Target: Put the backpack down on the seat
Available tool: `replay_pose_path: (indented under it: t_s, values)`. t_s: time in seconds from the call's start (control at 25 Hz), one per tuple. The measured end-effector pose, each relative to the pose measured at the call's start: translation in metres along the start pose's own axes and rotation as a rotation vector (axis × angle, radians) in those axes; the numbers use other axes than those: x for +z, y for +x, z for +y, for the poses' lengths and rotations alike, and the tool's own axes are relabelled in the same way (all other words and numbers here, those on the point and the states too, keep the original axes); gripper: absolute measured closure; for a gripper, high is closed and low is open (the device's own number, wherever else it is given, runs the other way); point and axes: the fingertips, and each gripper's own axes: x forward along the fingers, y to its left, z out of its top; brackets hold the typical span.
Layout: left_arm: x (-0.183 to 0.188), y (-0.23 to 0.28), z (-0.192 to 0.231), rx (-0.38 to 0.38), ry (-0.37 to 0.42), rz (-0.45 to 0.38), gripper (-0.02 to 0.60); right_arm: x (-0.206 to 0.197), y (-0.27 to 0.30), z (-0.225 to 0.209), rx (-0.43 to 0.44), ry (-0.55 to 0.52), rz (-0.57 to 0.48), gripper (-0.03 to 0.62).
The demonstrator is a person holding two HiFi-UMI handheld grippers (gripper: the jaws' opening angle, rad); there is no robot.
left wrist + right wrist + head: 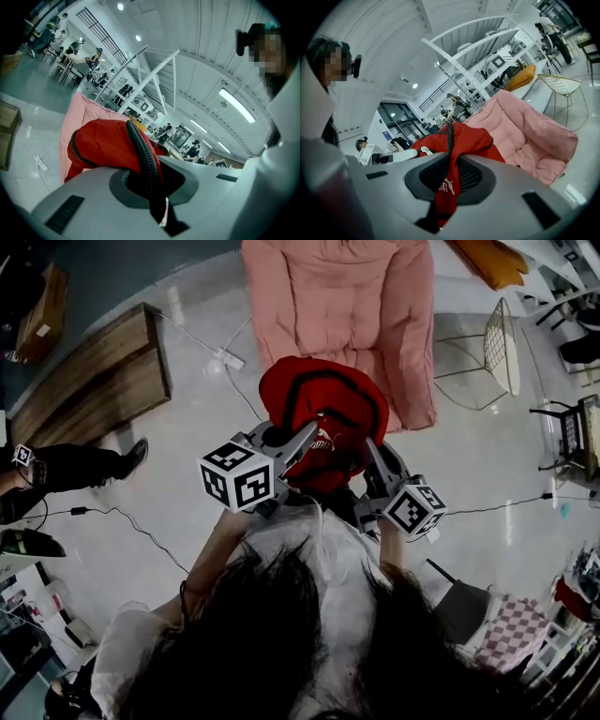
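Observation:
A red backpack [319, 418] with black trim hangs in the air between my two grippers, just in front of the pink cushioned seat [328, 306]. My left gripper [305, 435] is shut on a black-edged part of the backpack [112, 145] on its left side. My right gripper [370, 451] is shut on a red strap with a white logo [447, 180] on the pack's right side. In the right gripper view the seat [534, 136] lies beyond the backpack [459, 138]. The pack's lower part is hidden behind the grippers.
A white wire chair [502, 348] stands right of the seat. A wooden bench [94, 376] lies at the left, with a white cable and plug [225, 357] on the glossy floor between. A person's leg and shoe [84, 465] reach in from the left.

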Motion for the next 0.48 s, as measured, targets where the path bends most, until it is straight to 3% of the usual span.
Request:
replay_pose_path:
  t_s: [0.48]
  values:
    - [0.059,0.120,0.047,0.143,-0.064,0.019,0.540,0.095,0.084,-0.095,0.093,0.039,0.137,0.540]
